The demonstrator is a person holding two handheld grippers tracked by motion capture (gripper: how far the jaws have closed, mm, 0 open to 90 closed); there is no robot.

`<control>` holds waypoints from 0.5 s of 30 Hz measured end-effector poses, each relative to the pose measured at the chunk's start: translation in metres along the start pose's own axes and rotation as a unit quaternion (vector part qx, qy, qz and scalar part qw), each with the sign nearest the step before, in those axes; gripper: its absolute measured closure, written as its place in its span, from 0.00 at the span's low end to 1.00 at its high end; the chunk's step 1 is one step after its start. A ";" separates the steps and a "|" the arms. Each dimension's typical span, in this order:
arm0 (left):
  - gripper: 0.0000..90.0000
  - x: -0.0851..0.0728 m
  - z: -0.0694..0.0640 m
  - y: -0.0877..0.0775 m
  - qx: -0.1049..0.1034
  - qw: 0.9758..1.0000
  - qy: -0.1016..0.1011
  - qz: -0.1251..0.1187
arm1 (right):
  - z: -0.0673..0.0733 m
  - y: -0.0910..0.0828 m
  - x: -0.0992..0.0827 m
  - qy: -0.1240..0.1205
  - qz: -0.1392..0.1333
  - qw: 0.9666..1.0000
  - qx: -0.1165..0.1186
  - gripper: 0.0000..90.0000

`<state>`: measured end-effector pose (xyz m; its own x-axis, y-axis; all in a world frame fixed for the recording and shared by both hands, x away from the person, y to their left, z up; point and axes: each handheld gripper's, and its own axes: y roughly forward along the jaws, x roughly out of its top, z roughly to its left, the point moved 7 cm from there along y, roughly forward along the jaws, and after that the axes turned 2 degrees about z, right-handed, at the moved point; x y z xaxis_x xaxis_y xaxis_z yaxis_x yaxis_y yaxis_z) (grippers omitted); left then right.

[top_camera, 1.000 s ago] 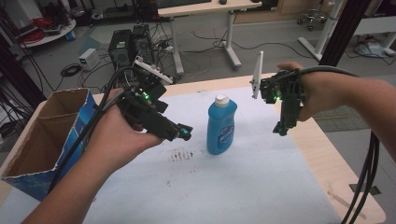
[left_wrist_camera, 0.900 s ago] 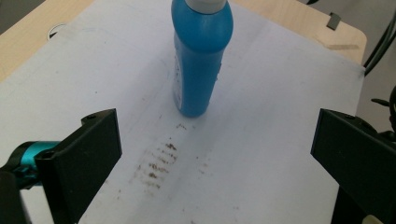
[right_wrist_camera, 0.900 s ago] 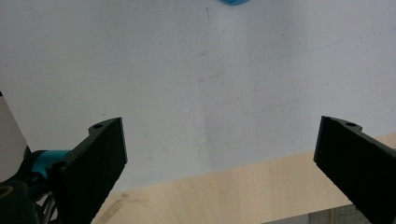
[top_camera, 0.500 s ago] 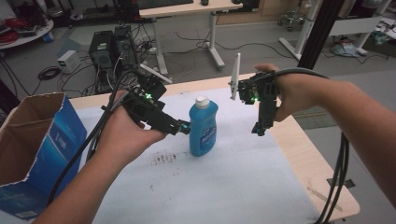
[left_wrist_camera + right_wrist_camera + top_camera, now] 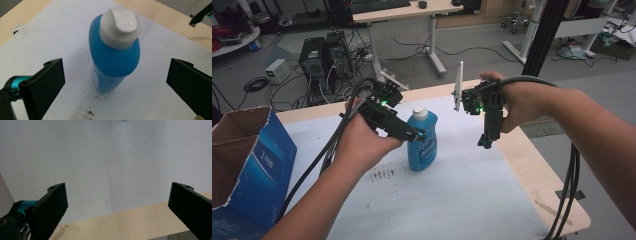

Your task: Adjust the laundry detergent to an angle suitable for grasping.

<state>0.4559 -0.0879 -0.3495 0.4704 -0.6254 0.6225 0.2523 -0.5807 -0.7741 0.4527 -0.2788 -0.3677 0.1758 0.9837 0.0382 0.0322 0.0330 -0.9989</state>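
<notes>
**Left claw lines up on the blue bottle**

Both claws hold much the same poses as half a second ago, though the whole scene sits further right in the high view and the cardboard box [image 5: 247, 165] shows more fully at the left edge, so the shift may be mostly the viewpoint's.

At this moment the left claw [image 5: 414, 134] hovers with its tips just beside the upper body of the blue bottle [image 5: 422, 142], which stands upright on the white sheet [image 5: 452, 190] covering the tabletop [image 5: 537, 170]. Seen from the left claw view, the bottle [image 5: 113, 57] sits ahead of and between the jaws, which are spread wide with clear space either side; its white cap [image 5: 121, 26] points up toward the camera. Nothing is touching yet.

The right claw [image 5: 486, 140] hangs well apart to the far side of the bottle, pointing down at the sheet near the tabletop's bare wooden edge. Its jaws are likewise spread, with nothing between them.

My judgement: this is the approach step of a grasp. Next, the left claw needs to move forward until the bottle's body lies fully between the jaws, then press together squarely so the tall bottle does not tip.
</notes>
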 end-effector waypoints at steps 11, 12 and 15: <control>0.02 0.007 0.001 0.025 0.006 1.000 -0.005 0.000 | 0.004 0.001 -0.009 0.004 -0.001 1.000 0.000 0.02; 0.02 0.008 0.000 0.027 0.007 1.000 -0.003 0.001 | 0.004 0.000 -0.009 0.002 -0.002 1.000 -0.001 0.02; 0.02 0.009 -0.002 0.033 0.010 1.000 0.000 0.006 | 0.005 0.000 -0.008 0.001 -0.001 1.000 0.000 0.02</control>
<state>0.4670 -0.1132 -0.3693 0.4733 -0.6330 0.6126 0.2629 -0.5623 -0.7841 0.4466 -0.2856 -0.3686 0.1784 0.9831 0.0403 0.0325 0.0350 -0.9989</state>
